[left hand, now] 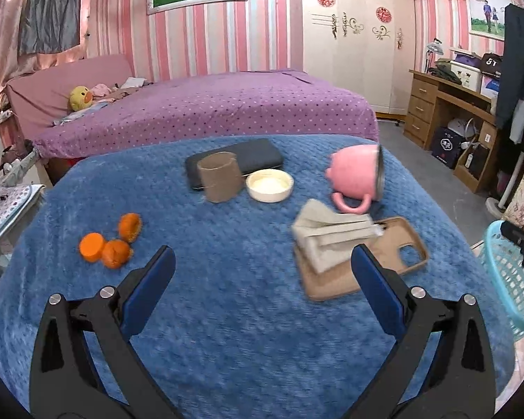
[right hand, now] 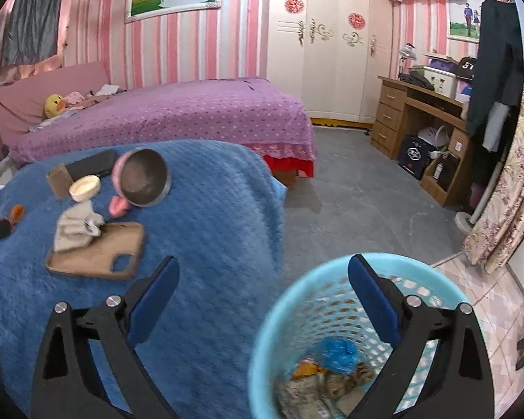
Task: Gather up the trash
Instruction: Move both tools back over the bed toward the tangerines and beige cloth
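A table under a blue blanket (left hand: pixel 227 296) carries orange peel pieces (left hand: pixel 110 241), a cardboard tube (left hand: pixel 220 176) and a crumpled beige wrapper (left hand: pixel 328 237). My left gripper (left hand: pixel 262 262) is open and empty, low over the blanket between the peels and the wrapper. My right gripper (right hand: pixel 262 272) is open and empty above the light blue mesh basket (right hand: pixel 286 300), which holds a blue bag (right hand: pixel 339 351) and other scraps. The wrapper (right hand: pixel 73 227) and tube (right hand: pixel 57 179) also show in the right wrist view.
A pink mug (left hand: pixel 358 178) lies on its side by a white dish (left hand: pixel 269 185), a dark case (left hand: pixel 237 160) and a tan phone case (left hand: pixel 394 255). The basket (left hand: pixel 506 279) stands right of the table. A purple bed (left hand: pixel 209 108) lies behind; a wooden desk (right hand: pixel 422 122) stands right.
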Motion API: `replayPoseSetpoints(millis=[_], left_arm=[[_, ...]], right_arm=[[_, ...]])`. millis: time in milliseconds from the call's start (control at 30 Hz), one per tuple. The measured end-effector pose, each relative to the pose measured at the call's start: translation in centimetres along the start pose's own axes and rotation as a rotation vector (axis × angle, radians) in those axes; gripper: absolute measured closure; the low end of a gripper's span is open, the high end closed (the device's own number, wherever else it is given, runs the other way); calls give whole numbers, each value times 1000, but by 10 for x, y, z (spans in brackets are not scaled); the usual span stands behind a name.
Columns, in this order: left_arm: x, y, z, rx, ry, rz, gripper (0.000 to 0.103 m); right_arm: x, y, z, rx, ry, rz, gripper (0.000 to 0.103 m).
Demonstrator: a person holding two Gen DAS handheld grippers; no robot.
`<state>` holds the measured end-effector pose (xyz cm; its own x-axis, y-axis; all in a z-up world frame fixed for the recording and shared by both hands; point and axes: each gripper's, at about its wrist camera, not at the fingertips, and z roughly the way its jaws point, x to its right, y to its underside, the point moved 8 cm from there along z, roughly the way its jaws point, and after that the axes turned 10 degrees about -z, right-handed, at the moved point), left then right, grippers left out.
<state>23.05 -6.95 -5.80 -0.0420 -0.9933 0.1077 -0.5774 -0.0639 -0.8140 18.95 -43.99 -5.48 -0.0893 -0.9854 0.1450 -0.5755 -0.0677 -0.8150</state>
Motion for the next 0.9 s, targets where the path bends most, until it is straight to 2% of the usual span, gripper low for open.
replayPoseSetpoints(millis=[467,733,900], left_arm=[[-63,-11,16,6,-73,-43,6],[-95,-2,37,-40,-140,-68,6],[-119,4,41,-68,-149,-85,6]], right_arm=[[-73,-41,20,9,-65,-89,8],[-93,-28,42,-28,-86,-114,7],[-102,-24,46,-38,-82,-136,7]])
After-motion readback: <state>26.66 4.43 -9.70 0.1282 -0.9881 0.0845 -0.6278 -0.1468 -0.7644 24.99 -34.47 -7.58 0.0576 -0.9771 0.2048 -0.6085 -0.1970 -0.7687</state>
